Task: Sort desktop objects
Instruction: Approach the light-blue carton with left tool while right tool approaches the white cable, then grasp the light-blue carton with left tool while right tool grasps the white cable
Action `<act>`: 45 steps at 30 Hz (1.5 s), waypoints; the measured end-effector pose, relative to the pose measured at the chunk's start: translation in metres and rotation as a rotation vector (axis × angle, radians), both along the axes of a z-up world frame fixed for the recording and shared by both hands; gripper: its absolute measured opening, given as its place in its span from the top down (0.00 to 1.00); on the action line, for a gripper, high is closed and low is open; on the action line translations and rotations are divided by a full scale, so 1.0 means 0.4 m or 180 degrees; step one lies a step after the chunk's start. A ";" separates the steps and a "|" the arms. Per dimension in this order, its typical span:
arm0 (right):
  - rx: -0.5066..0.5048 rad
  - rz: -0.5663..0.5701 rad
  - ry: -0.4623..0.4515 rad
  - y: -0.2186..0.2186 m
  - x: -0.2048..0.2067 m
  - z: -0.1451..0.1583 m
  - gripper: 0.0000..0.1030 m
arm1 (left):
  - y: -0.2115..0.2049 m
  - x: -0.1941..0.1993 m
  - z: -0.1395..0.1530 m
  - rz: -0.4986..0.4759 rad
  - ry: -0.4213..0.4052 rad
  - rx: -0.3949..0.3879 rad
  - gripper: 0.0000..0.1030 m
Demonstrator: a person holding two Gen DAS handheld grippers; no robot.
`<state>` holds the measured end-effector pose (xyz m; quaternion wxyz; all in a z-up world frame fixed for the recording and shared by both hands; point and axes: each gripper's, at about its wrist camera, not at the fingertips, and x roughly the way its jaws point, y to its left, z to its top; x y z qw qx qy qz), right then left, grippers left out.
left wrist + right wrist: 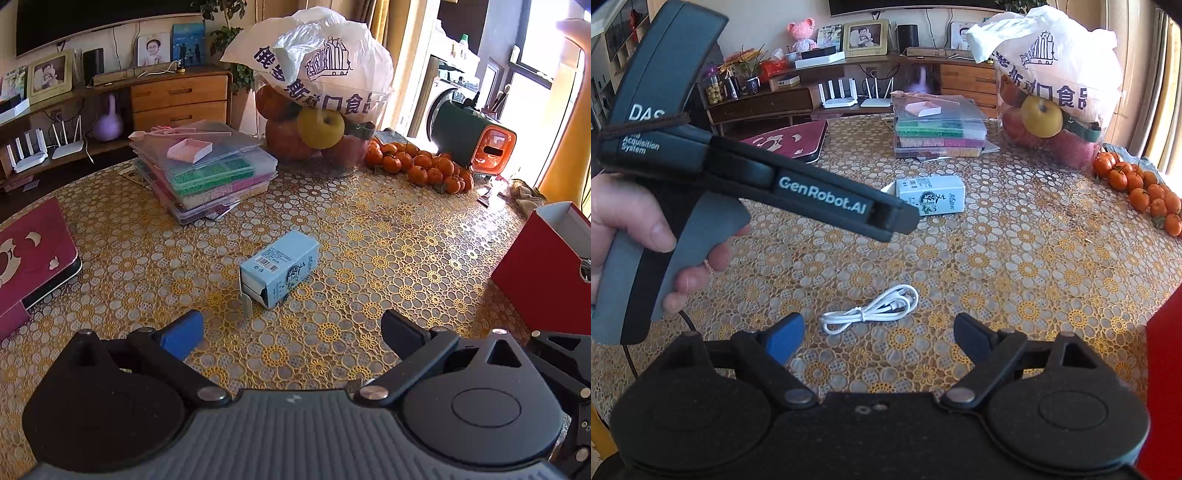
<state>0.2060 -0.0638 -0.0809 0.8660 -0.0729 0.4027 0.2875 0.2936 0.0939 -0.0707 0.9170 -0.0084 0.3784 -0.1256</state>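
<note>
A light blue carton (279,266) lies on its side on the lace-covered table, one end flap open, a short way ahead of my left gripper (291,334), which is open and empty. The same carton (932,194) shows in the right wrist view beyond the left gripper's body (768,184), held in a hand (635,236). A coiled white cable (873,308) lies just ahead of my right gripper (879,336), which is open with nothing between its fingers.
A red open box (546,266) stands at the right edge. Stacked clear bead cases (203,166), a fruit bowl under a plastic bag (325,110), a pile of mandarins (421,166), a green-orange holder (476,140) and a maroon case (33,254) ring the table.
</note>
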 end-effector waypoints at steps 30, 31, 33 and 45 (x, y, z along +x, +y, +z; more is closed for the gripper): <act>0.0012 -0.0208 -0.0006 0.046 0.064 -0.066 0.58 | -0.011 0.173 -0.117 -0.0116 -0.0109 0.0007 0.09; 0.0023 -0.0222 -0.0004 0.044 0.065 -0.066 0.62 | -0.012 0.175 -0.121 -0.0117 -0.0095 -0.0004 0.14; 0.0022 -0.0248 -0.0007 0.042 0.067 -0.066 0.66 | -0.016 0.173 -0.122 -0.0140 -0.0136 0.0029 0.17; 0.0123 -0.0281 0.0049 0.030 0.066 -0.064 0.72 | -0.019 0.158 -0.118 -0.0124 -0.0219 0.0056 0.53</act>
